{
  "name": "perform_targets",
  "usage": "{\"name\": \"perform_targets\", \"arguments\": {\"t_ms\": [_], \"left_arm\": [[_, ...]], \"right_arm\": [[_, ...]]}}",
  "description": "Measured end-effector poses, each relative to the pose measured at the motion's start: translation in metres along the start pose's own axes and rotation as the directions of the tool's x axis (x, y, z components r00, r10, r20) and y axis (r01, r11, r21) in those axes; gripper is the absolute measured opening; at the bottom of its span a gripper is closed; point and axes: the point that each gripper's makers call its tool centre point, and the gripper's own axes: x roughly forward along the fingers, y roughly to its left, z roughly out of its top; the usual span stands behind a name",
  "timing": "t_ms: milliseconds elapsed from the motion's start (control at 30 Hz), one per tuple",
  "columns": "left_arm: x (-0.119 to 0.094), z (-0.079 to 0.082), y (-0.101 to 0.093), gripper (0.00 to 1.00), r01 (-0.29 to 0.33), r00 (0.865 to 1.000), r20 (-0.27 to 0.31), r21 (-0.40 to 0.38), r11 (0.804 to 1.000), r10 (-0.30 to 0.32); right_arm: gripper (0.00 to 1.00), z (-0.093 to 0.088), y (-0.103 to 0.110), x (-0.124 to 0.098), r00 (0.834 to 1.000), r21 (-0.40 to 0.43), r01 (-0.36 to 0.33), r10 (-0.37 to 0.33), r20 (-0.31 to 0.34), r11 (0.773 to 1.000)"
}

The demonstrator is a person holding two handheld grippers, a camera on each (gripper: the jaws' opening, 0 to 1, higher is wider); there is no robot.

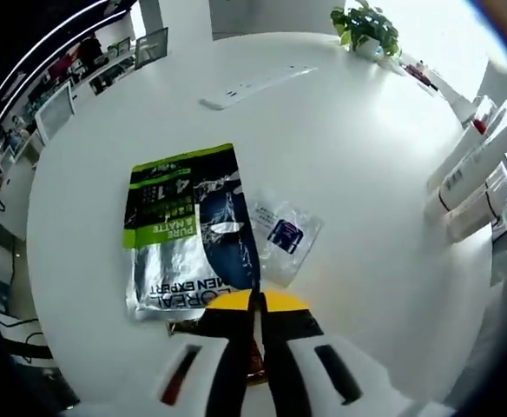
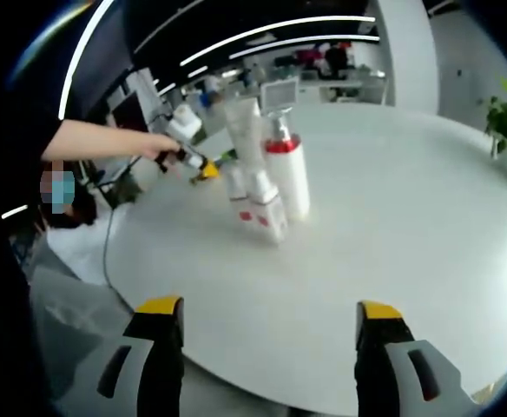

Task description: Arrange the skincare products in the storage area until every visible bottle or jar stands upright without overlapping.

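A silver, black and green pouch (image 1: 188, 230) lies flat on the white round table (image 1: 366, 208), with a small clear sachet (image 1: 284, 234) next to it. My left gripper (image 1: 258, 302) is shut, its yellow tips at the pouch's near edge; whether they pinch it is unclear. White tubes and bottles (image 1: 475, 169) stand grouped at the right. In the right gripper view that group is a white pump bottle with a red band (image 2: 288, 169), a tall tube (image 2: 245, 130) and small white tubes (image 2: 266, 213). My right gripper (image 2: 269, 326) is open and well short of them, holding nothing.
A white power strip (image 1: 253, 85) and a potted plant (image 1: 366, 26) sit at the far side of the table. A person's arm (image 2: 106, 139) holds the left gripper (image 2: 197, 167) beyond the bottles. The table edge (image 2: 236, 382) runs just ahead of my right jaws.
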Motion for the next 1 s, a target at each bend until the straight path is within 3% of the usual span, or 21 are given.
{"name": "perform_targets", "arguments": {"t_ms": [233,533,633,867,1000], "left_arm": [[-0.002,0.0,-0.001,0.0,-0.047,0.999,-0.019,0.026,0.999,0.048],[-0.029,0.011,0.003,0.0,-0.108,0.991,0.077,0.045,0.993,0.105],[-0.044,0.019,0.008,0.0,-0.166,0.982,0.109,0.104,0.981,0.154],[-0.075,0.026,0.02,0.0,-0.244,0.964,0.146,0.141,0.959,0.223],[-0.091,0.026,0.025,0.0,-0.302,0.946,0.171,0.159,0.94,0.276]], "right_arm": [[0.83,0.002,-0.001,-0.002,1.0,-0.002,0.005,-0.005,0.006,1.0],[0.83,0.012,0.003,-0.003,1.0,-0.032,0.0,0.001,0.022,0.999],[0.83,0.017,0.006,-0.003,0.999,-0.049,-0.001,0.003,0.032,0.999],[0.82,0.024,0.012,-0.004,0.999,-0.08,-0.016,0.02,0.044,0.997],[0.82,0.025,0.013,-0.006,0.999,-0.094,-0.02,0.024,0.045,0.995]]}}
